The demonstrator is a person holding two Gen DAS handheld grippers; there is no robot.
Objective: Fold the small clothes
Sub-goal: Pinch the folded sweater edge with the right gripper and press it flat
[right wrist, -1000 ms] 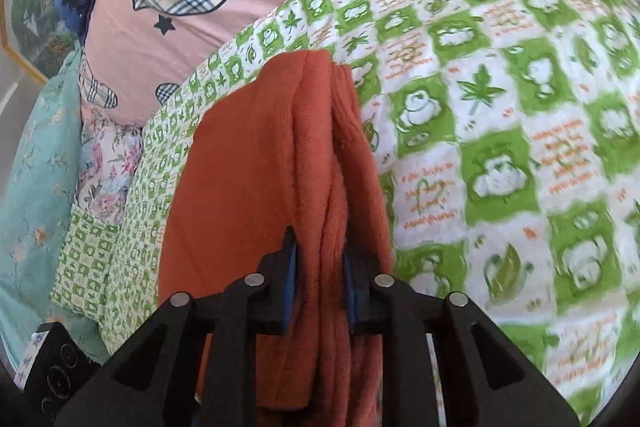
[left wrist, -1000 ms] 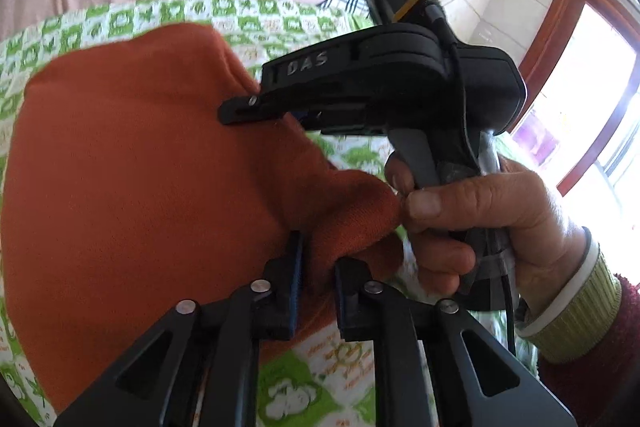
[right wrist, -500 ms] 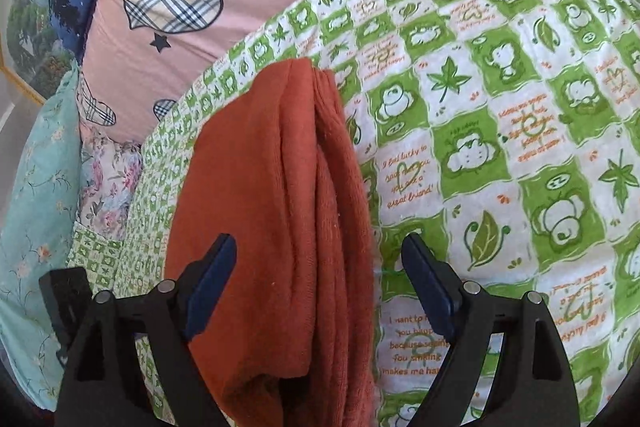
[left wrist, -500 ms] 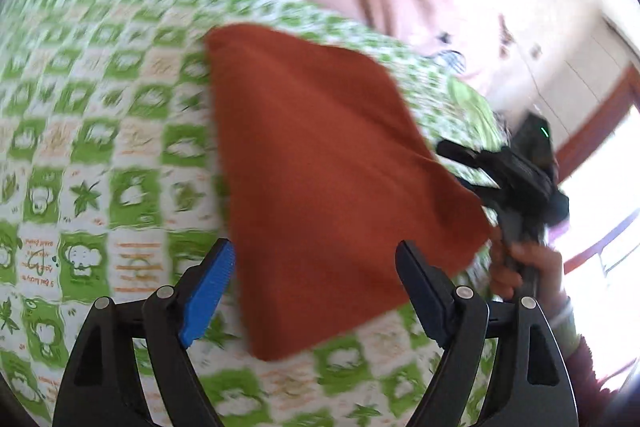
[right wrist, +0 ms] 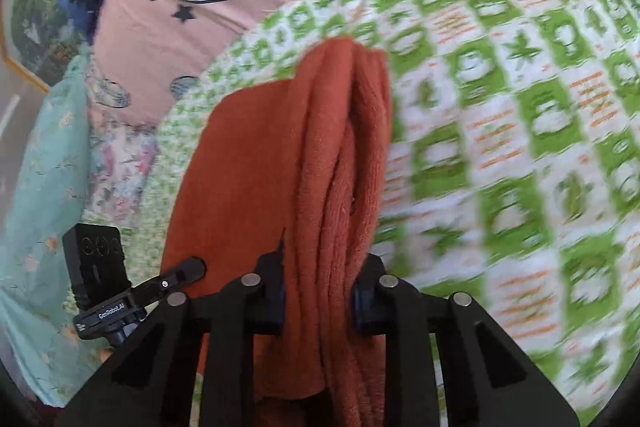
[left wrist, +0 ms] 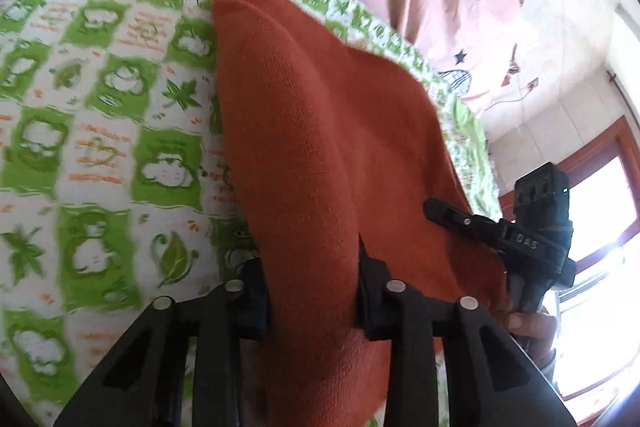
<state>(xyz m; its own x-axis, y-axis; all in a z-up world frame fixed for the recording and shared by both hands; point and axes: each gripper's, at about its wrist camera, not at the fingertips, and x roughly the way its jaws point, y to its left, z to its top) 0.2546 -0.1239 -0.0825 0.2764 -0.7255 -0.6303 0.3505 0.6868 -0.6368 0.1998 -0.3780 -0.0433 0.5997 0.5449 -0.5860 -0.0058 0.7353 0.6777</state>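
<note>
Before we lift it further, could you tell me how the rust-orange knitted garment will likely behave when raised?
The rust-orange knitted garment will probably flop: it drapes in soft folds. Bunched layers between the right gripper jaws suggest easy compression. Its fuzzy knit likely resists slipping.

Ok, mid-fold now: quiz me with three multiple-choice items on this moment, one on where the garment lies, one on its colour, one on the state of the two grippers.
1. Where does the garment lie?
A. On a green-and-white checked blanket
B. On a wooden floor
C. In a basket

2. What colour is the garment?
A. Navy blue
B. Rust orange
C. White

3. How do the grippers stand?
A. Both open, clear of the cloth
B. Only the left one is closed
C. Both closed on the cloth

Answers:
1. A, the blanket shows around and under it in both views.
2. B, the knit is plainly rust orange.
3. C, the left gripper and the right gripper each pinch a fold between the fingers.
</note>
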